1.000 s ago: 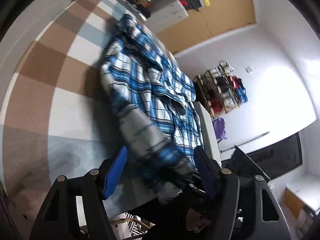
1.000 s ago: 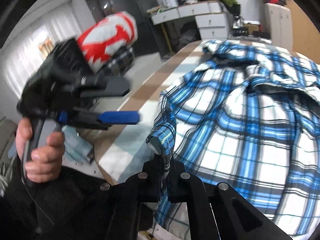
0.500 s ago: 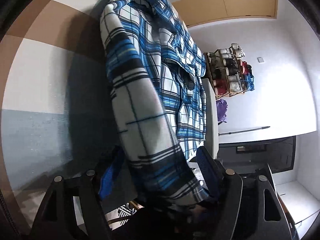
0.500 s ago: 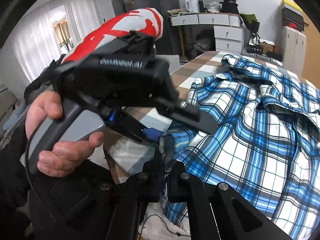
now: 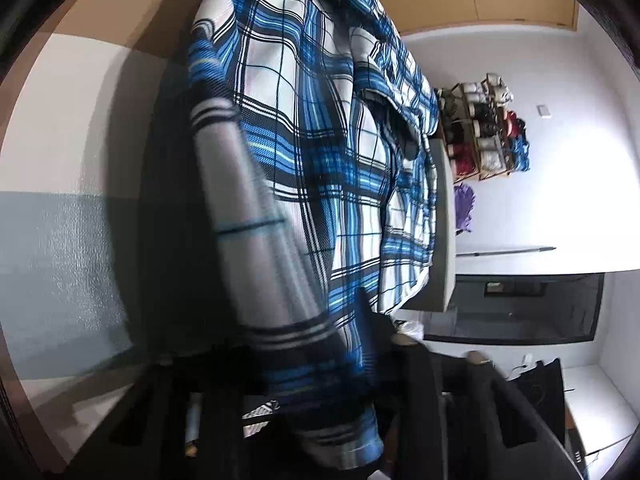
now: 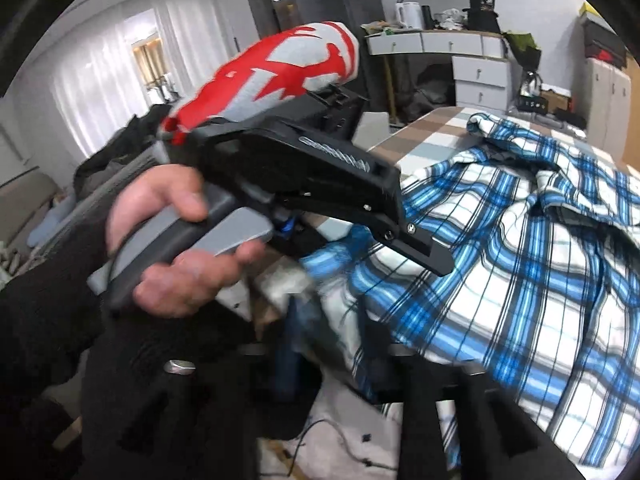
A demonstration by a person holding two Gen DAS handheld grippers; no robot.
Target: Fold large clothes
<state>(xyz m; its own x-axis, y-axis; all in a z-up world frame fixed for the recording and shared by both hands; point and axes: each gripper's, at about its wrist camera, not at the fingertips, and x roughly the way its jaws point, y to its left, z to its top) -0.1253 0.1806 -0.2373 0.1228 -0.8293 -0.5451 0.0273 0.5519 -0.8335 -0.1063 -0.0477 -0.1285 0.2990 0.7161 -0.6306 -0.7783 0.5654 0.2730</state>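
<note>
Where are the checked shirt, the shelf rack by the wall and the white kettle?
checked shirt (image 5: 320, 128), left wrist view, its blue and white body.
shelf rack (image 5: 486, 128), left wrist view, its middle shelves.
white kettle (image 6: 409, 15), right wrist view, its body.

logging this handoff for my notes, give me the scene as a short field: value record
garment: blue and white plaid shirt, crumpled on the table
surface: brown, white and grey checked tablecloth
left gripper: jaws just closing, shirt's edge bunched between them
right gripper: jaws just opened, shirt cloth lies loose between them
left hand: squeezing grey gripper handle
</note>
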